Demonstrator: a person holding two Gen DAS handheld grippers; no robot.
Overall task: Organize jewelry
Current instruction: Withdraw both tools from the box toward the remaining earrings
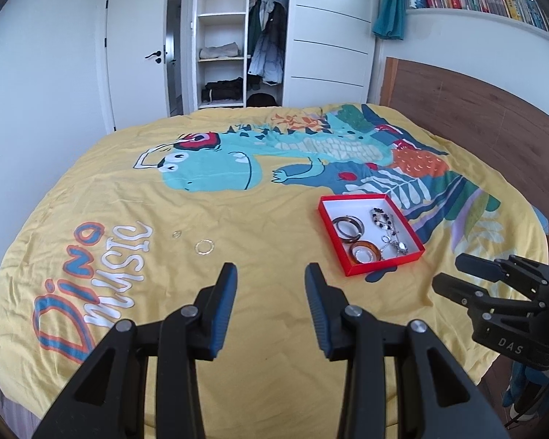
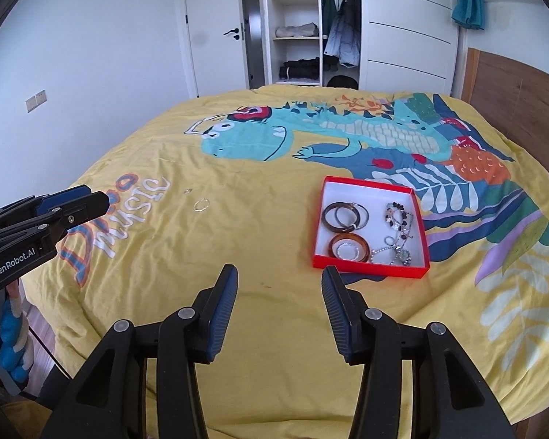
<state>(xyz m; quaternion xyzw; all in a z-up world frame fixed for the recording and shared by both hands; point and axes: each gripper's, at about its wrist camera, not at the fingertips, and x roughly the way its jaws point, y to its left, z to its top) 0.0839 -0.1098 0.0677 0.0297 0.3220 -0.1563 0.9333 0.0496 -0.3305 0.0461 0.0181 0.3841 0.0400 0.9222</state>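
Observation:
A red box (image 1: 384, 267) (image 2: 320, 219) with a white inside lies on the yellow bedspread. It holds brown bangles (image 1: 348, 227) (image 2: 346, 216), a beaded bracelet (image 1: 383, 216) (image 2: 399, 216) and a silver chain with a watch (image 1: 397, 246) (image 2: 402, 255). Two loose rings lie on the spread to its left: a larger ring (image 1: 205, 247) (image 2: 201, 205) and a small ring (image 1: 176, 234) (image 2: 188, 191). My left gripper (image 1: 271, 278) (image 2: 99, 199) hovers open and empty above the spread, near the front edge. My right gripper (image 2: 279, 280) (image 1: 454, 274) is open too, with nothing between its fingers.
The bedspread (image 1: 128, 197) (image 2: 238, 248) bears a dinosaur print and covers the whole bed. A wooden headboard (image 1: 475, 109) (image 2: 516, 84) stands at the right. An open wardrobe (image 1: 238, 36) (image 2: 311, 25) and a door (image 1: 142, 47) (image 2: 219, 33) are beyond the bed's far edge.

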